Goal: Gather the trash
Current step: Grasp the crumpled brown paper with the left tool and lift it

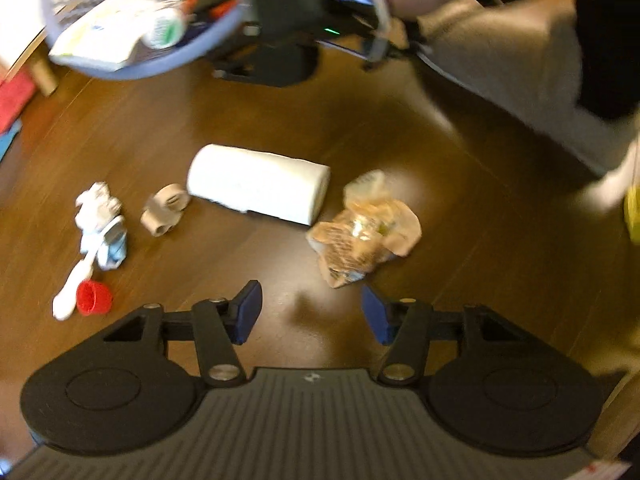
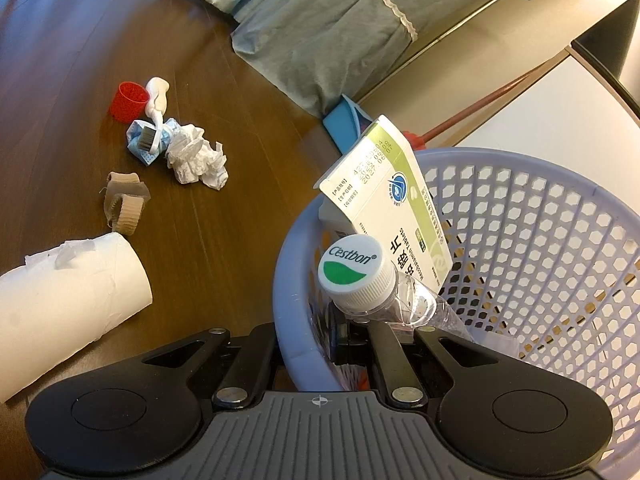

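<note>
Hovering released above a crumpled tan wrapper (image 1: 362,236), the left claw (image 1: 312,314) gapes (right claw (image 2: 310,344) clenches the basket (image 2: 560,216)).

Dark wood floor (image 2: 240,240); grey bedding (image 2: 320,32); red-handled broom (image 2: 480,108) behind.

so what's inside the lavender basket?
In the basket: a medicine box leaning on its rim and a clear bottle with white cap. The bottom is covered by those and the right gripper.
</note>
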`<act>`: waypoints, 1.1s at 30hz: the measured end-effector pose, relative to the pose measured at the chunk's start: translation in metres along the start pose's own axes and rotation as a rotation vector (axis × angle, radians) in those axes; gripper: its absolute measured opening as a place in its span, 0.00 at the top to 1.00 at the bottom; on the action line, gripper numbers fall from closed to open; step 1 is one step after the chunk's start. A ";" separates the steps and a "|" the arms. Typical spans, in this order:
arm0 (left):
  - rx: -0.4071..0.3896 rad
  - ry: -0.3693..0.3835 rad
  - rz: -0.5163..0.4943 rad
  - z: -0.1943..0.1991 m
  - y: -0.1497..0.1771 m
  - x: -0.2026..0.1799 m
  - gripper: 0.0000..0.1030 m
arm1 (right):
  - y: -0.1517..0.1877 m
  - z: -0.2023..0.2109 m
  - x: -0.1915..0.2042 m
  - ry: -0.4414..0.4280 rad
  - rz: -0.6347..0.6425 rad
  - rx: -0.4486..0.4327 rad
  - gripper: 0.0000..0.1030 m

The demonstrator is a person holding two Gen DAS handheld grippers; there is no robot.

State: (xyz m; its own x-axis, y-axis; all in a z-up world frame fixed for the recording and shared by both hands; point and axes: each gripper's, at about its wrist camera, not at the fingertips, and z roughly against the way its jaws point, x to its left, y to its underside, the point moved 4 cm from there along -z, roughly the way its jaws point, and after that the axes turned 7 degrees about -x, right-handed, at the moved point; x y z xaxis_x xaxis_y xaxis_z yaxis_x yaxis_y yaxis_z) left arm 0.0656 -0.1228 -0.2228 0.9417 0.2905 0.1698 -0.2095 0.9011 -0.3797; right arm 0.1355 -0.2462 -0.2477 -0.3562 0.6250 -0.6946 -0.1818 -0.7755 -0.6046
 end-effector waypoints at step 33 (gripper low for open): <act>-0.008 0.080 0.027 -0.025 -0.014 -0.014 0.78 | -0.001 0.000 0.002 -0.005 0.010 0.001 0.96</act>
State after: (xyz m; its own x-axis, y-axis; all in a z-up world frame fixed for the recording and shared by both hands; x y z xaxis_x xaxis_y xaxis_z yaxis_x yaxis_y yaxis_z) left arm 0.0624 -0.1477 -0.2422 0.9538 0.2880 0.0858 -0.2338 0.8904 -0.3905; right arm 0.1350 -0.2438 -0.2481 -0.3624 0.6167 -0.6988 -0.1788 -0.7819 -0.5972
